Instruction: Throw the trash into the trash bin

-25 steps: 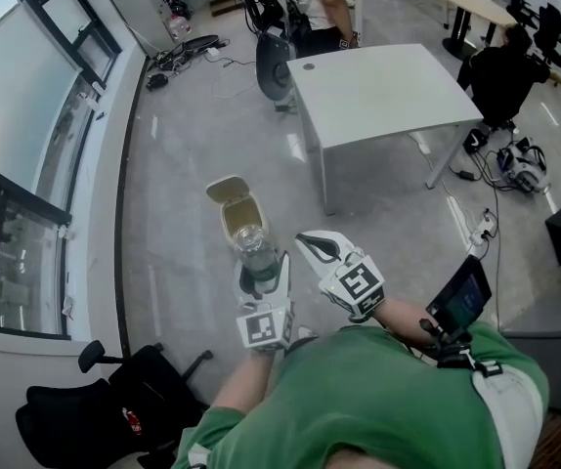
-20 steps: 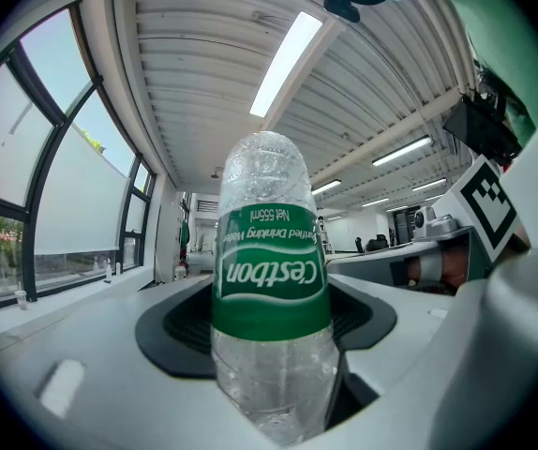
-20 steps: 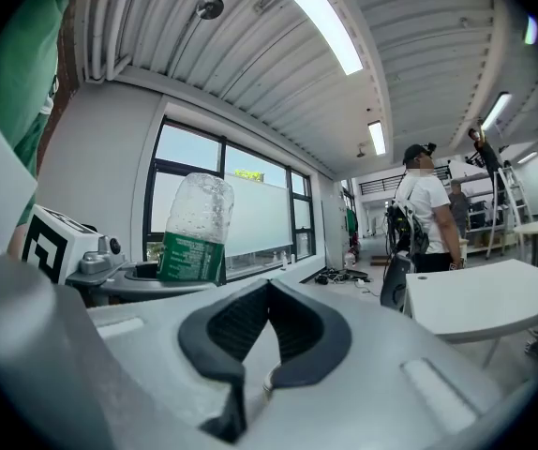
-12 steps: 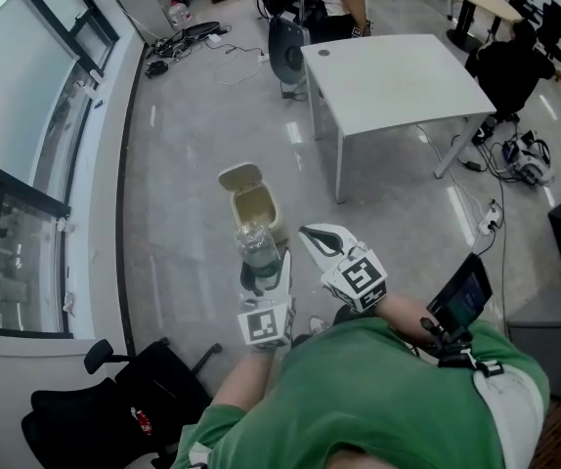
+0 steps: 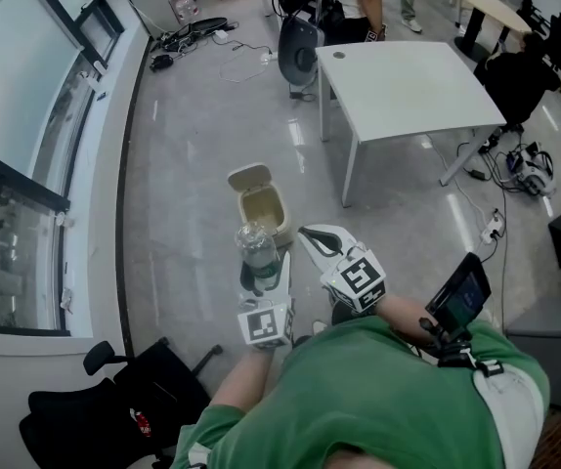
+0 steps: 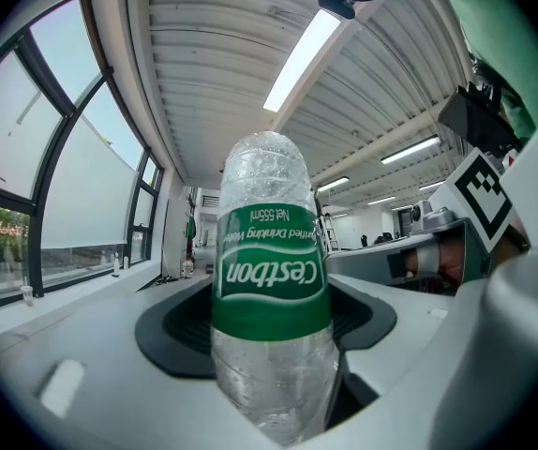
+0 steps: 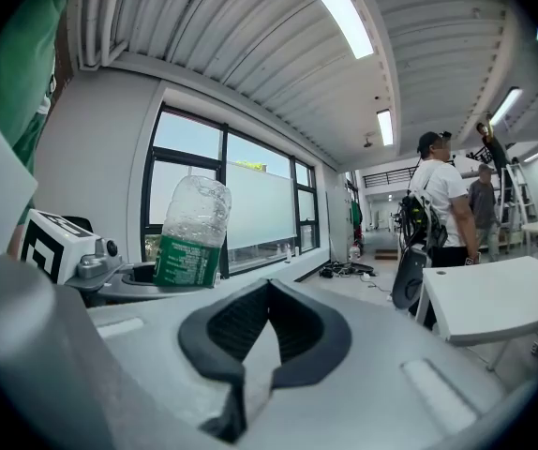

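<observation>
Left hand-held gripper (image 6: 269,340) (image 5: 263,274): jaws pinch a clear plastic bottle (image 6: 271,279) (image 5: 256,244) with a green label, which reads upside down in the left gripper view.

Right hand-held gripper (image 7: 265,324) (image 5: 317,241): jaws pressed together, nothing between them. It sits just right of the bottle (image 7: 191,232).

Trash bin (image 5: 280,226): on the floor (image 5: 188,164), lid open. In the head view the bottle overlaps its near edge.

White table (image 5: 408,86) stands beyond.
</observation>
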{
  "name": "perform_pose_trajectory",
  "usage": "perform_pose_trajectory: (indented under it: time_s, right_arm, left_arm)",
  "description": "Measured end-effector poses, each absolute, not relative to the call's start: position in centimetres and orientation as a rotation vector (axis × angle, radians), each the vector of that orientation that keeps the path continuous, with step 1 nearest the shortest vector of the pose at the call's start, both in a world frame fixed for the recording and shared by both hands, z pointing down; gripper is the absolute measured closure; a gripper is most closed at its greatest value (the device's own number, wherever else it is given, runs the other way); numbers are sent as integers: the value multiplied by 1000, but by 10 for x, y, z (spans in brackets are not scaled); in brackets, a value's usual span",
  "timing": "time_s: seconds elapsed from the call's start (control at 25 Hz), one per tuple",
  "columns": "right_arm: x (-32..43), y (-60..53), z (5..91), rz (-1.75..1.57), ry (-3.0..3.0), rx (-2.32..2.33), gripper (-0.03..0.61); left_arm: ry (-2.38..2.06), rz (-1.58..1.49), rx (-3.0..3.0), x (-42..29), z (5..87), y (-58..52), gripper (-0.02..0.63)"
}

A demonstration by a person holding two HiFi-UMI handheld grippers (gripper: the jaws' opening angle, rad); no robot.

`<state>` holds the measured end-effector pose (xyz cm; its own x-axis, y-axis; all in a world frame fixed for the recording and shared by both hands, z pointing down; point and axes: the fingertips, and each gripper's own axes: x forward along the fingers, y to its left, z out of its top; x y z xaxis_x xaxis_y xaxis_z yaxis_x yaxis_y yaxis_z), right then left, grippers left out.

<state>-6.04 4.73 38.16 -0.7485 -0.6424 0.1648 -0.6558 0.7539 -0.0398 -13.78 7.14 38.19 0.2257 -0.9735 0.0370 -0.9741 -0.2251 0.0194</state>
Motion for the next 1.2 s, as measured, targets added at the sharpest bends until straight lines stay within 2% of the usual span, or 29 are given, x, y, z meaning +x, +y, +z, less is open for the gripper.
perform_pose_trajectory:
  time_s: [0.64,1.2]
  right_arm:
    - [-82,-69,392,189,-2831,938,575]
    - [-66,-172,426,320,-2846,815,575]
  left_arm:
    - [-1980,76,2324,-158,404,-38,275]
    - [-2081,230,2148,-151,426,-130,275]
